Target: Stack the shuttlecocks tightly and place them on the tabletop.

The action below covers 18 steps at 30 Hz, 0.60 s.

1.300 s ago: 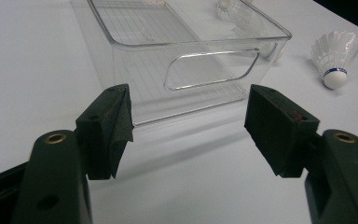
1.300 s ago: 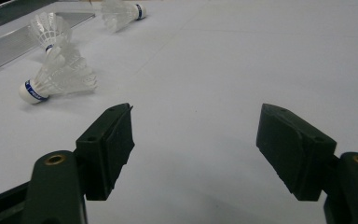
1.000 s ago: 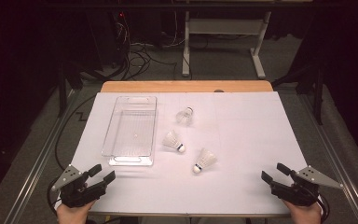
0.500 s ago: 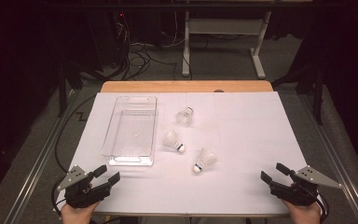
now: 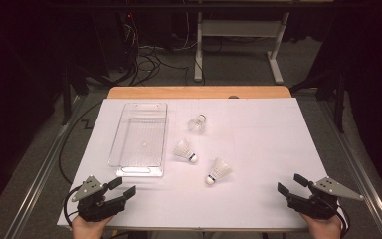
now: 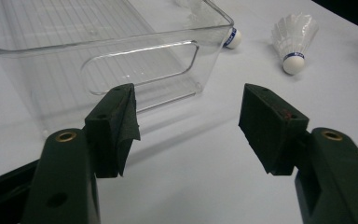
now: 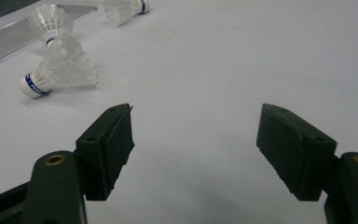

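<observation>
Both grippers sit low at the near edge of the counter (image 5: pixel 258 209), jaws spread wide and gripping nothing. The left gripper (image 5: pixel 122 188) waits by the near left corner, aimed at the short end wall of the clear tray (image 5: pixel 115 149), which lies lengthwise toward the far edge, empty and open-topped, likely the drop spot. The right gripper (image 5: pixel 288 183) holds at the near right corner, pointed across bare white surface toward the nearest shuttlecock (image 5: pixel 218 172). That one lies on its side near the counter's middle, cork toward the near edge. A second shuttlecock (image 5: pixel 185 150) rests just beside the tray's right wall, and a third shuttlecock (image 5: pixel 198 123) lies farther back. Plenty of open room on the right half for a sweep in; the second sits tight to the tray wall, so less clearance there.
</observation>
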### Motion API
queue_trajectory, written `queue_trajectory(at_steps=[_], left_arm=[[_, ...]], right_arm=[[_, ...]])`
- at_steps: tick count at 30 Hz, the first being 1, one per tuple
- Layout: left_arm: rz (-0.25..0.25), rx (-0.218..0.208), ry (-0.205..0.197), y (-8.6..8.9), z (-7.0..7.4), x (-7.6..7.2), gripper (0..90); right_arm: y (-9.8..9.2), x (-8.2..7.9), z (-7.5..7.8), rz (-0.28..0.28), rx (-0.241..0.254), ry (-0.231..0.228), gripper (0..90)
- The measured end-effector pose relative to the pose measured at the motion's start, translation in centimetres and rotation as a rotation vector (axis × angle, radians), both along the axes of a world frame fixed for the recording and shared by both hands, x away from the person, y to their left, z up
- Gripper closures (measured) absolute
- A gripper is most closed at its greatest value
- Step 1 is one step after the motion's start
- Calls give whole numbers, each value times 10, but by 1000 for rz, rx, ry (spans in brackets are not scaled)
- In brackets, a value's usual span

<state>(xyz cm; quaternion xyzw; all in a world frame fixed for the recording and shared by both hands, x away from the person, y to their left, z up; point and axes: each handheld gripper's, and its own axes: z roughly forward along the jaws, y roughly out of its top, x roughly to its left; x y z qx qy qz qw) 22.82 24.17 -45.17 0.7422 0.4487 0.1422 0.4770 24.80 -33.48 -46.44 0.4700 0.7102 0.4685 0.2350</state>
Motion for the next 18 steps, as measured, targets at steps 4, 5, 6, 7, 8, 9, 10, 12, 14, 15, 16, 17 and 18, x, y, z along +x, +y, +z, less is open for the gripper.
queue_trajectory(at_steps=[4,5,6,7,8,9,10,12,14,15,16,17,18], left_arm=[[-16,4,5,-6,0,1,376],[-19,4,7,-7,0,2,376],[-22,3,8,-8,0,2,376],[-23,3,8,-9,0,2,377],[-27,5,9,-10,0,2,377],[-30,2,8,-11,0,3,377],[-33,4,8,-12,0,3,376],[-38,2,9,-14,-1,3,377],[-43,0,10,-16,-1,3,375],[-48,-1,12,-17,-1,3,373],[-51,-4,12,-18,-1,3,372],[-54,-4,12,-19,-1,3,371],[-58,-7,11,-20,-1,3,371]], right_arm=[[0,0,0,3,-4,0,273],[0,1,0,4,-4,0,273],[0,1,0,5,-5,0,273],[0,1,0,5,-6,0,273],[1,1,0,5,-6,0,274],[1,1,0,5,-6,1,273],[1,1,0,5,-6,1,273],[1,1,0,6,-7,2,274],[1,1,0,7,-6,4,274],[1,1,0,7,-5,5,274],[1,1,0,8,-2,8,275],[1,1,0,10,-5,5,278],[2,0,0,13,-7,1,280]])
